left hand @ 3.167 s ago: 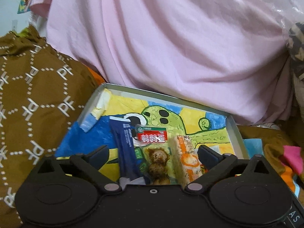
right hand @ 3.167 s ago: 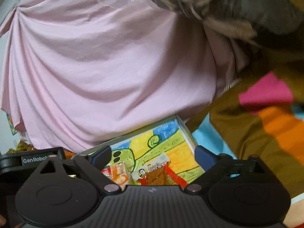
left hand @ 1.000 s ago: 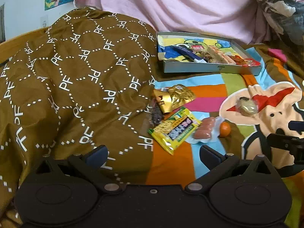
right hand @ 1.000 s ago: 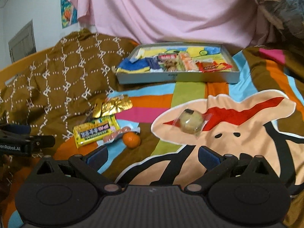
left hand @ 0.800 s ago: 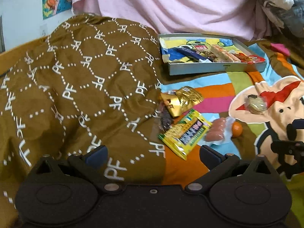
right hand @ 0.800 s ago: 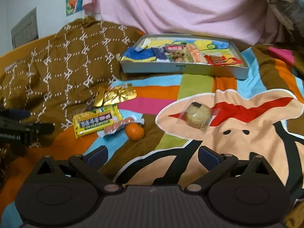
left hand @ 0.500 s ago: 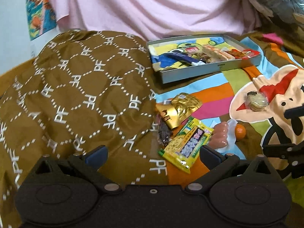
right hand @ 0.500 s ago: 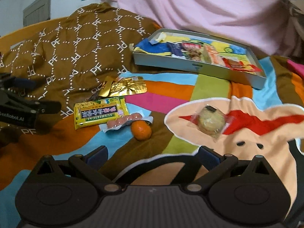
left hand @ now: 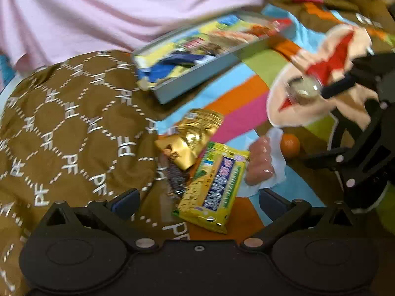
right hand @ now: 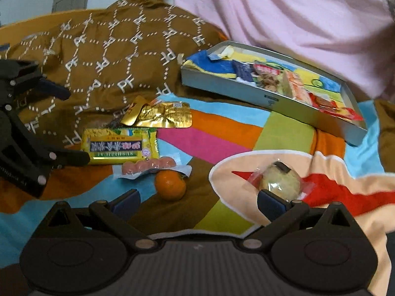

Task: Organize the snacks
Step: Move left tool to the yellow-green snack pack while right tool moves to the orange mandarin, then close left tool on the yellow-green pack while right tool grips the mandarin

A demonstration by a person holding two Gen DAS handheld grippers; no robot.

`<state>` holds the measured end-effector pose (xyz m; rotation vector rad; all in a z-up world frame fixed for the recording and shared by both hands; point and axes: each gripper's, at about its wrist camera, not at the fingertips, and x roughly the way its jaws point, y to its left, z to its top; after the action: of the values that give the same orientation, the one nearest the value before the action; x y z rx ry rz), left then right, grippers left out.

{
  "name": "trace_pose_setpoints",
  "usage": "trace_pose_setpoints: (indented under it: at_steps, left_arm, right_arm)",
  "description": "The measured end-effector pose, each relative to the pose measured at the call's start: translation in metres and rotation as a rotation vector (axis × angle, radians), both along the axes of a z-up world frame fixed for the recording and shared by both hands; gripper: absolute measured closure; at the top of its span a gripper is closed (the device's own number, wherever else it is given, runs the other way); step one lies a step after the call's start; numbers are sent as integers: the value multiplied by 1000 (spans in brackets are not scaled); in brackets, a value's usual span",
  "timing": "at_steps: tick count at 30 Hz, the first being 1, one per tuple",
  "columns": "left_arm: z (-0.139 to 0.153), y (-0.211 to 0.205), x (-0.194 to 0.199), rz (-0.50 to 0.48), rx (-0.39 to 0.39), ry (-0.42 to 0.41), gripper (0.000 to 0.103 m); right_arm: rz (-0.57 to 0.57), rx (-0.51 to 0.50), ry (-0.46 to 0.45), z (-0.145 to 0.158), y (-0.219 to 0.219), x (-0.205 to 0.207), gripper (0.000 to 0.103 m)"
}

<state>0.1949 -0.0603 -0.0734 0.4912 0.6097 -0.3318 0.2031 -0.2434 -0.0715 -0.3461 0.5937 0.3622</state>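
Hovering above the bedspread (right hand: 209, 138), the left claw (left hand: 197, 199) has its fingers spread apart and empty, over the lower end of the yellow snack packet (left hand: 213, 187). Just beside that packet lie a gold foil pouch (left hand: 195, 135), a sealed sausage pack (left hand: 260, 162) and a small orange (right hand: 170, 185), the orange just in front of the sausages. The right claw (right hand: 197, 201) is likewise apart and holds nothing; its right finger sits just before a wrapped round cake (right hand: 280, 183). Farther back, a shallow grey tray (right hand: 291, 102) already holds several snack packets, resting against pink cloth (right hand: 284, 12) beside a brown patterned quilt (right hand: 111, 49).
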Motion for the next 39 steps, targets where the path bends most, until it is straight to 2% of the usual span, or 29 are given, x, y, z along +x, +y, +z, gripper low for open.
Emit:
trace_pose_setpoints:
  at_steps: [4,10,16,21,23,26,29,34,36,38,39]
  left_arm:
    - [-11,-6,11,-38,62,3,1]
    - [-25,-5,21,-57,96,13,1]
    - [-25,-11,30,-125,147,42,1]
    - [-22,-16,37,-141,186,28,2]
    - [-22,-18,38,-157,188,42,5]
    - [-20,-20,39,-178,193,66,13]
    - [-20,-25,38,-205,209,89,22]
    - [-19,-32,40,-224,244,125,44]
    - [-19,-33,43,-214,248,133,49]
    - [-18,-33,46,-202,244,138,52]
    - [-18,-33,47,-193,245,142,52]
  right_arm:
    - [33,-22,12,-9,4,4,0]
    - [70,-26,4,-14,11,2,0]
    - [85,-71,-19,-18,20,4,0]
    - [97,-102,-62,-21,22,7,0]
    - [97,-103,-68,-21,22,8,2]
    - [93,-105,-74,-20,23,8,11]
    - [89,-115,-90,-19,24,7,16]
    - [95,-133,-94,-20,27,6,23]
    - [96,-151,-93,-21,30,5,27]
    - [93,-177,-100,-23,33,5,39]
    - [98,-185,-99,-24,35,5,41]
